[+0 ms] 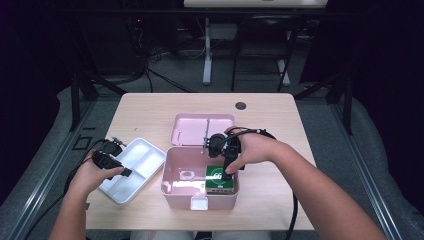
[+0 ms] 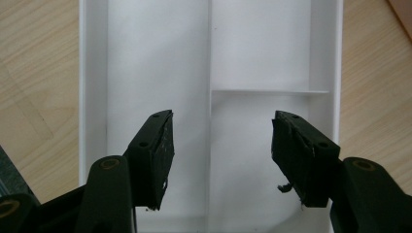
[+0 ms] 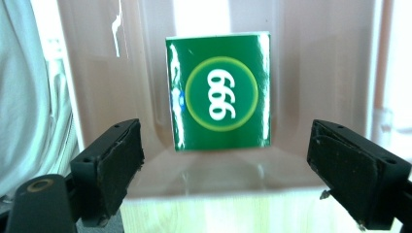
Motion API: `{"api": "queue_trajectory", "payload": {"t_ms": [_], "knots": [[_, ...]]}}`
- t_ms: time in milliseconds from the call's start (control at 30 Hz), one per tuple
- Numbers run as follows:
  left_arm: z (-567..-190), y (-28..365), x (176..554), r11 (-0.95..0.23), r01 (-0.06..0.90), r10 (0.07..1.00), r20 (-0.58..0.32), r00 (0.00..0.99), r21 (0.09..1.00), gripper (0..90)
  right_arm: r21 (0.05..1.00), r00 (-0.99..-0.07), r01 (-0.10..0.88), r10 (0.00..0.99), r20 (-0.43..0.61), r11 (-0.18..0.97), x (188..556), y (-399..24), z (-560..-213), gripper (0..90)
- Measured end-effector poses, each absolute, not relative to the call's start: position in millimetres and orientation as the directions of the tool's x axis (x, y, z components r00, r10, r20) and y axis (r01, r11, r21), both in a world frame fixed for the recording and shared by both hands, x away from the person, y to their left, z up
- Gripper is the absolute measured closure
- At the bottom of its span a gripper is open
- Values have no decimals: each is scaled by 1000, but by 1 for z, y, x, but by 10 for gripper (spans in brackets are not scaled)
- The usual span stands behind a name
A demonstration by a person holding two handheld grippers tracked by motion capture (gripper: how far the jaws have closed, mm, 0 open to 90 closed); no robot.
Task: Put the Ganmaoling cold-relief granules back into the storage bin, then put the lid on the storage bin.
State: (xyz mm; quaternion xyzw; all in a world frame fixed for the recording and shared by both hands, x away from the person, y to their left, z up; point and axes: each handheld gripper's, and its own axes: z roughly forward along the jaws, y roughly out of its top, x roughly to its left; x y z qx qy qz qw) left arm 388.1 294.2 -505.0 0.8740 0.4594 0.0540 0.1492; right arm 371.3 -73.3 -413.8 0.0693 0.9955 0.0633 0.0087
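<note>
The right tool [image 3: 223, 170] hangs with its jaws spread wide and empty, poised over the pink storage box [image 1: 172, 185] and looking straight down at the green carton [image 3: 219, 92]. The carton lies flat on the box floor, in the corner nearest the person's right, close against the walls. It is a small glossy cardboard pack, dark green, with a pale green ring around white "999" lettering.

It is probably light and fairly stiff, though thin card would dent under a hard squeeze, and the shiny coat may be slippery. The best hold seems to be across its two narrower sides, with the jaws lowered past the top face; the wall beside it leaves little room for one jaw.

Behind the box its pink lid [image 1: 192, 127] lies on the table [image 1: 270, 115]. The left tool [image 2: 221, 155], also spread and empty, hovers over the white divided tray [image 2: 90, 73] to the left.
</note>
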Motion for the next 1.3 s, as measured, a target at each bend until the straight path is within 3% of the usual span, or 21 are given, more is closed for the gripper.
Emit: {"api": "queue_trajectory", "payload": {"t_ms": [367, 633, 1000, 1300], "knots": [[-505, 293, 388, -537, 780, 816, -34, 577, 322, 399, 154, -968, 237, 247, -47, 959, 372, -117, -402, 126], [-506, 293, 387, -537, 778, 818, -25, 575, 324, 398, 192, -895, 419, 439, -73, 887, 381, -158, -415, 126], [-509, 290, 386, -571, 757, 799, 0, 602, 319, 381, 284, -821, 528, 566, -69, 800, 375, -190, -442, 73], [-512, 293, 387, -570, 759, 803, 18, 596, 315, 413, 348, -764, 579, 640, -86, 738, 377, -204, -461, 231]]}}
